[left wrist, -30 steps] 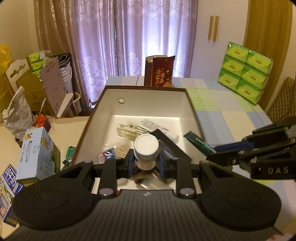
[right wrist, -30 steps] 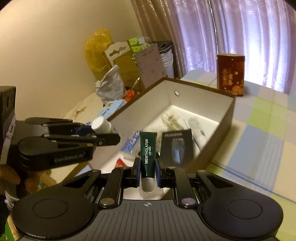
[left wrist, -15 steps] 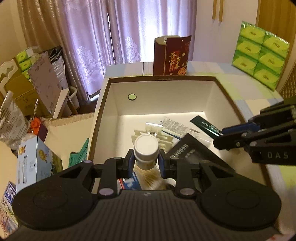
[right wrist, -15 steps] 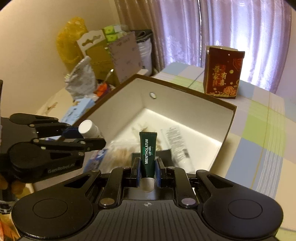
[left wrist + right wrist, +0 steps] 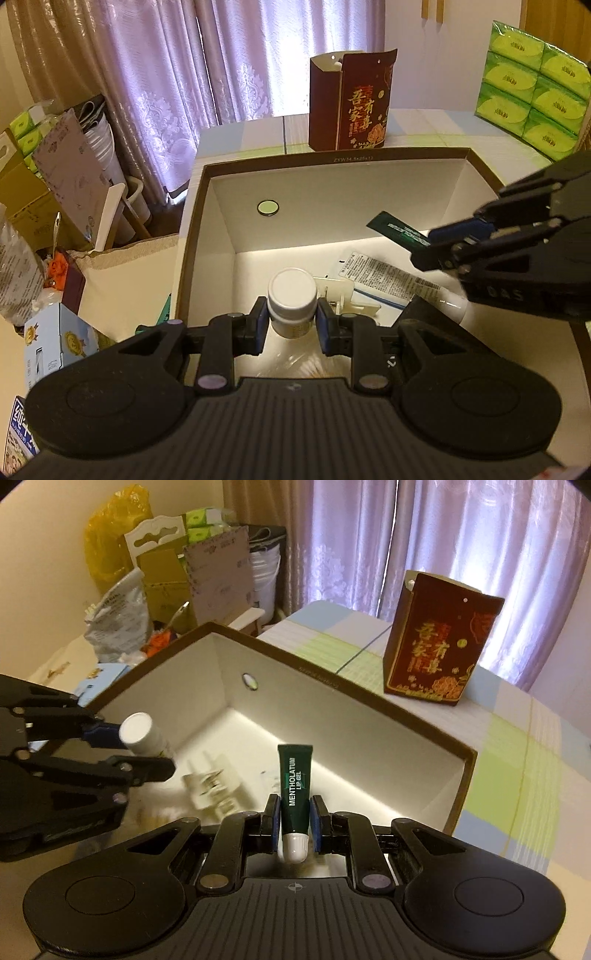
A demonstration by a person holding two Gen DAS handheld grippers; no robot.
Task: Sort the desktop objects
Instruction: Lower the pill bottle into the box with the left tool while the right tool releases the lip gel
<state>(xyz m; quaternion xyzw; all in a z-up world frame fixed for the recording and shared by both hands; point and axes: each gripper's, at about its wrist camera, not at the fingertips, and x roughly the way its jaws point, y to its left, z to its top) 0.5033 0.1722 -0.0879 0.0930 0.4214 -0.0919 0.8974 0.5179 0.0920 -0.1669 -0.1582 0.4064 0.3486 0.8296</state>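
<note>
Right wrist only: tube's point(image 5: 294, 780) "MENTHOLATUM" lettering

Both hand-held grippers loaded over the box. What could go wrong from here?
1. The left hand-held gripper holds the white bottle over a white plastic clip and a printed packet; released here, it may land on them and roll.
2. The right hand-held gripper pinches the green lip gel tube near its cap end only; it could pivot or slip.
3. Both grippers are close together over the open box; they might collide.
</note>
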